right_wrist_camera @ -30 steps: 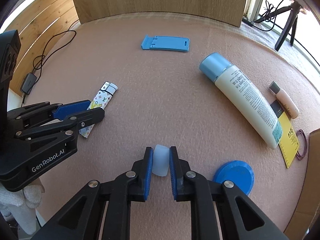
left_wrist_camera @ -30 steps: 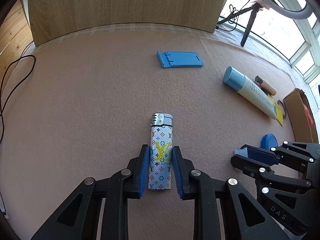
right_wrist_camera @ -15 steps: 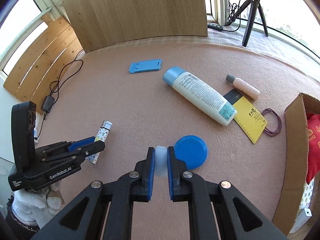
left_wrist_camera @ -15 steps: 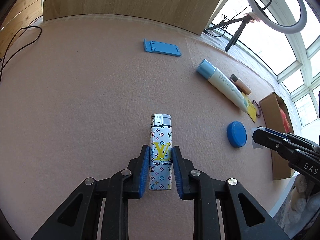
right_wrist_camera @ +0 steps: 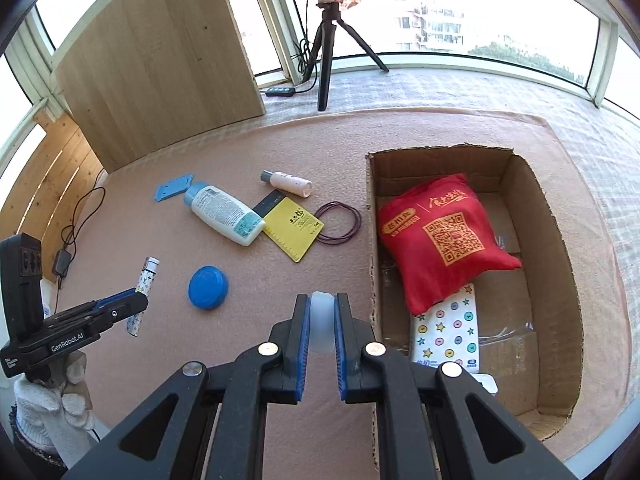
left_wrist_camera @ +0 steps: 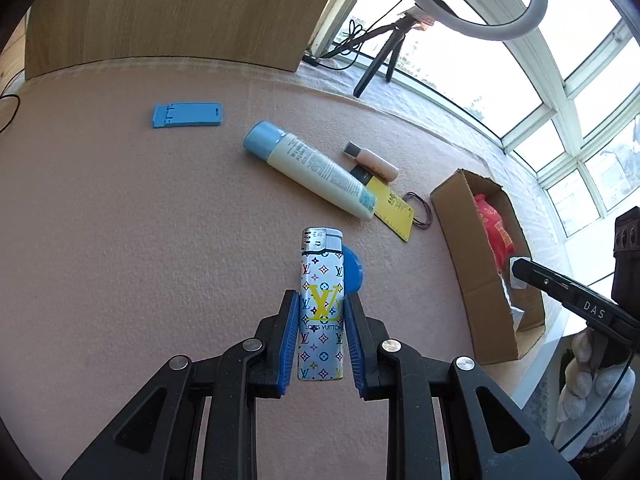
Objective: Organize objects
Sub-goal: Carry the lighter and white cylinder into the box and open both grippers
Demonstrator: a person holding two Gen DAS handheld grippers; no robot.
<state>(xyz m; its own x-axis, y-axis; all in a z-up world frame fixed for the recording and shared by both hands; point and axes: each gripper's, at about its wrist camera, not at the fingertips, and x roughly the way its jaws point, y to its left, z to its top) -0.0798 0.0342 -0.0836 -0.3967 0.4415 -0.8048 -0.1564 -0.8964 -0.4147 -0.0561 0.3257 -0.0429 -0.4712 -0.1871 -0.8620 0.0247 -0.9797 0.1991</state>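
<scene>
My left gripper (left_wrist_camera: 321, 300) is shut on a patterned silver lighter (left_wrist_camera: 321, 312), held above the pink mat. It shows from the side in the right wrist view, where the lighter (right_wrist_camera: 143, 292) sticks out past the left gripper (right_wrist_camera: 134, 304). My right gripper (right_wrist_camera: 321, 304) is shut on a small translucent white piece (right_wrist_camera: 321, 320), just left of the cardboard box (right_wrist_camera: 374, 216). The box holds a red bag (right_wrist_camera: 438, 236) and a card with coloured buttons (right_wrist_camera: 448, 330). A round blue lid (right_wrist_camera: 208, 287) lies on the mat between the grippers.
On the mat lie a white bottle with a blue cap (right_wrist_camera: 222, 214), a small beige bottle (right_wrist_camera: 286, 182), a yellow card (right_wrist_camera: 294, 228), a dark elastic loop (right_wrist_camera: 338, 228) and a blue phone stand (right_wrist_camera: 174, 188). A wooden board (right_wrist_camera: 160, 60) and a tripod (right_wrist_camera: 328, 40) stand behind.
Both grippers have risen and swung right toward the cardboard box, each keeping its hold. The right gripper now looks into the box; the blue lid has dropped behind to its left.
</scene>
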